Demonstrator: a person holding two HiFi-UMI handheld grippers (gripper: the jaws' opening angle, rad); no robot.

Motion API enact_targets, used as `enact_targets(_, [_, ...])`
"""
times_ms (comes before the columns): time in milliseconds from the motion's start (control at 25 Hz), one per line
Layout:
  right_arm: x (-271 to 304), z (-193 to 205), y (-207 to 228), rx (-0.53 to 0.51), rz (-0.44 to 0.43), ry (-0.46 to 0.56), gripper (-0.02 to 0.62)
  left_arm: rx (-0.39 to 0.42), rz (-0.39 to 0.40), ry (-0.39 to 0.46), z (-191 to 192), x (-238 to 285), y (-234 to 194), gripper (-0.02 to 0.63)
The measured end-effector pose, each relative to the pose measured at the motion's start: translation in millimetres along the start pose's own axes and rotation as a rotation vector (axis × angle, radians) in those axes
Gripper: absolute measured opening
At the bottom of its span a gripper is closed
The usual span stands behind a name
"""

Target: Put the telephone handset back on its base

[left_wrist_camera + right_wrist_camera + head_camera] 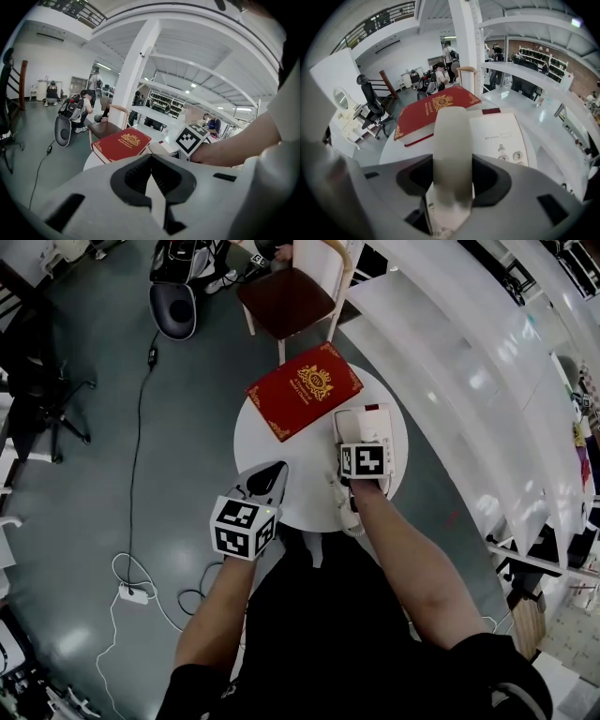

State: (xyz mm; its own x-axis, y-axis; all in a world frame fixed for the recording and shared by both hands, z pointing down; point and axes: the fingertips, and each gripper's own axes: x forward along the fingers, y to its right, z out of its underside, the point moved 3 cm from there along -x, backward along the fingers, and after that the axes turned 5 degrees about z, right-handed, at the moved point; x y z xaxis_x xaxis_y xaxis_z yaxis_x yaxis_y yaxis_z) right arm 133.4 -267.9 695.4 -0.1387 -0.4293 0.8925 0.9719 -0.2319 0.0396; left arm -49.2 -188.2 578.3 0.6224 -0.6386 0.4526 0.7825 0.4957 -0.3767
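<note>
The white handset (pixel 452 140) lies lengthwise between the jaws of my right gripper (pixel 453 174), which is shut on its sides. It hangs over the left part of the white telephone base (pixel 499 136), whose number keys show to its right. In the head view my right gripper (pixel 362 435) is over the base (pixel 382 423) at the right side of the round white table (pixel 281 488). The coiled cord (pixel 343 501) trails to the table's near edge. My left gripper (pixel 269 474) hovers over the table's front left, shut and empty (pixel 151 171).
A red book (pixel 305 388) lies at the back of the table, just left of the base. Behind the table stands a chair (pixel 291 292), with white shelving (pixel 469 352) to the right. A cable and power strip (pixel 133 593) lie on the floor at left.
</note>
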Motion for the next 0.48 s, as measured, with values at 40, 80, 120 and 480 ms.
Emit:
enact_targets(40, [0, -1, -1, 0.003, -0.002, 0.000, 0.223, -0.001, 0.000, -0.001, 0, 0, -1, 0.009])
enact_targets(80, [0, -1, -1, 0.006, -0.005, 0.001, 0.227, -0.001, 0.002, -0.002, 0, 0, -2, 0.009])
enact_targets(120, [0, -2, -2, 0.008, -0.008, 0.002, 0.229, 0.000, 0.004, -0.002, -1, 1, -2, 0.009])
enact_targets(480, [-14, -2, 0, 0.027, -0.019, 0.054, 0.230, 0.018, 0.041, 0.003, -12, 8, -1, 0.009])
